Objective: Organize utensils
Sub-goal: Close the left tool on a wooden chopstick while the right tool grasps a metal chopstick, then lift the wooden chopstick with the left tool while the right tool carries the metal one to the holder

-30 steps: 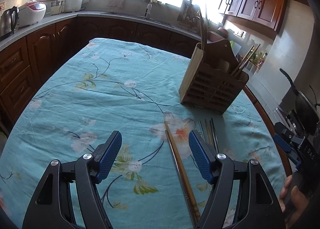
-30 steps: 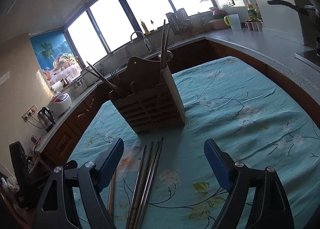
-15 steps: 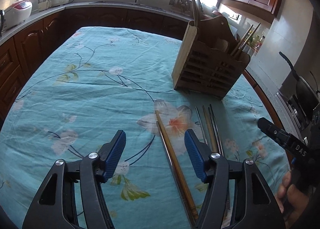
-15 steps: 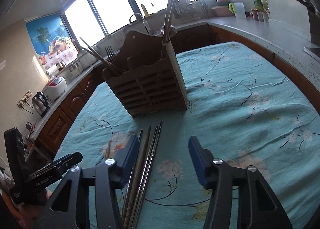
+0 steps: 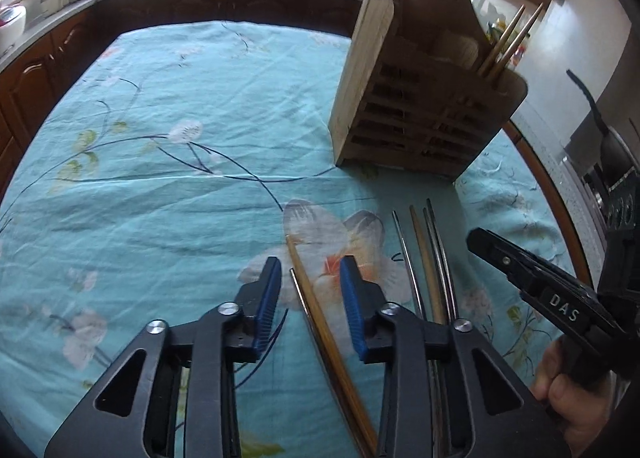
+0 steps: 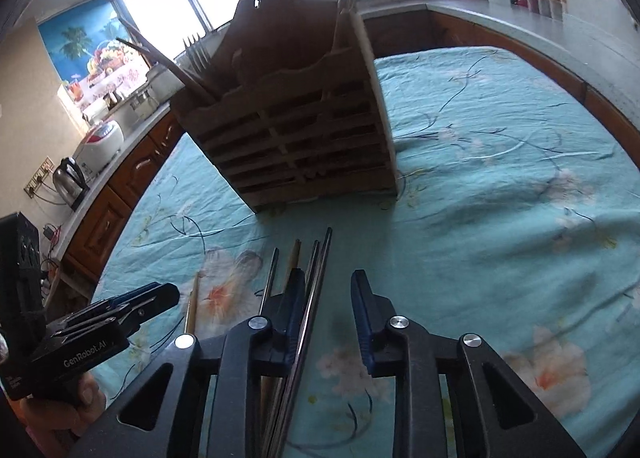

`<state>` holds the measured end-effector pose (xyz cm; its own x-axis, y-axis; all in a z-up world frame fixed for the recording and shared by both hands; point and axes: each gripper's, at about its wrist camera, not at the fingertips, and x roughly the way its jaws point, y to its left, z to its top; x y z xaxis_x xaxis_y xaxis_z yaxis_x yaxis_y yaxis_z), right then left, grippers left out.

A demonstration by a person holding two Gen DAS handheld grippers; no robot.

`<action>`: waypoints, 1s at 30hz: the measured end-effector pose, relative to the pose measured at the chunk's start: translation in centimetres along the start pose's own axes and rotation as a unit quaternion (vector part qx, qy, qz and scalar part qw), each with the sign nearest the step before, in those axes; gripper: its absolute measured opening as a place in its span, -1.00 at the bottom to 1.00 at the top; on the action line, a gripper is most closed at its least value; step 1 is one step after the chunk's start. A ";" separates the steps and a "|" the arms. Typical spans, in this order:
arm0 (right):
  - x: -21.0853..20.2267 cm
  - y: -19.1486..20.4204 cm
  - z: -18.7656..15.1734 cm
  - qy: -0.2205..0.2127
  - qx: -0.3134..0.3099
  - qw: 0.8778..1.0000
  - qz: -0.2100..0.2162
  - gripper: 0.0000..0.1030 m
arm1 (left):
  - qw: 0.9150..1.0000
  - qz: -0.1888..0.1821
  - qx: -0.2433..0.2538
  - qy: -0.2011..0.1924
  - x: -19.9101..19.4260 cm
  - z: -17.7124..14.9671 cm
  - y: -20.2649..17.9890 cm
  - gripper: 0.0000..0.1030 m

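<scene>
A slatted wooden utensil holder [image 5: 424, 97] stands upper right in the left wrist view, holding two wooden chopsticks [image 5: 508, 39] at its right end; a fork [image 6: 196, 51] shows in the right view. Below it, loose wooden and metal chopsticks [image 5: 428, 258] lie on the teal floral tablecloth [image 5: 180, 177]. Both jaws have just been narrowing yet clamp nothing: the left gripper [image 5: 310, 278] straddles a brown wooden chopstick pair [image 5: 316, 306], the right gripper [image 6: 326, 294] a metal chopstick [image 6: 316, 290].

wood rack [image 5: 416, 105], shiny metal chopsticks [image 6: 316, 278], cloth [image 5: 180, 177]

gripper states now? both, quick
Left hand-held gripper: open, jaws just closing, astride the wooden chopsticks, not pressing.
Right hand-held gripper: open, jaws just closing, metal chopsticks against its left pad.
</scene>
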<state>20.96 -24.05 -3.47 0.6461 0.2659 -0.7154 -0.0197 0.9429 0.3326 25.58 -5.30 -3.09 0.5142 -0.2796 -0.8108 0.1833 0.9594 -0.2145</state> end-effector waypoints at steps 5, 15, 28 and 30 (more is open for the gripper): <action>1.9 0.7 0.5 0.020 -0.014 1.000 -0.011 -0.68 | 1.000 0.004 0.013 0.023 1.7 0.4 -0.6 -0.67; 3.6 1.7 0.9 0.039 -0.054 0.997 -0.042 -0.81 | 0.999 -0.005 0.021 0.032 3.3 1.0 -1.3 -0.88; 2.2 1.0 0.8 0.025 -0.035 0.999 -0.025 -0.91 | 1.000 -0.018 0.020 0.011 1.6 0.4 -1.2 -0.92; 1.0 0.7 0.8 0.014 -0.030 0.999 -0.018 -0.92 | 1.000 -0.026 0.017 0.000 0.5 0.4 -1.2 -0.92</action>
<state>22.20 -23.21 -3.51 0.6255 0.2366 -0.7435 -0.0426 0.9618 0.2703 25.91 -6.60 -2.99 0.5032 -0.3281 -0.7995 0.2385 0.9419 -0.2365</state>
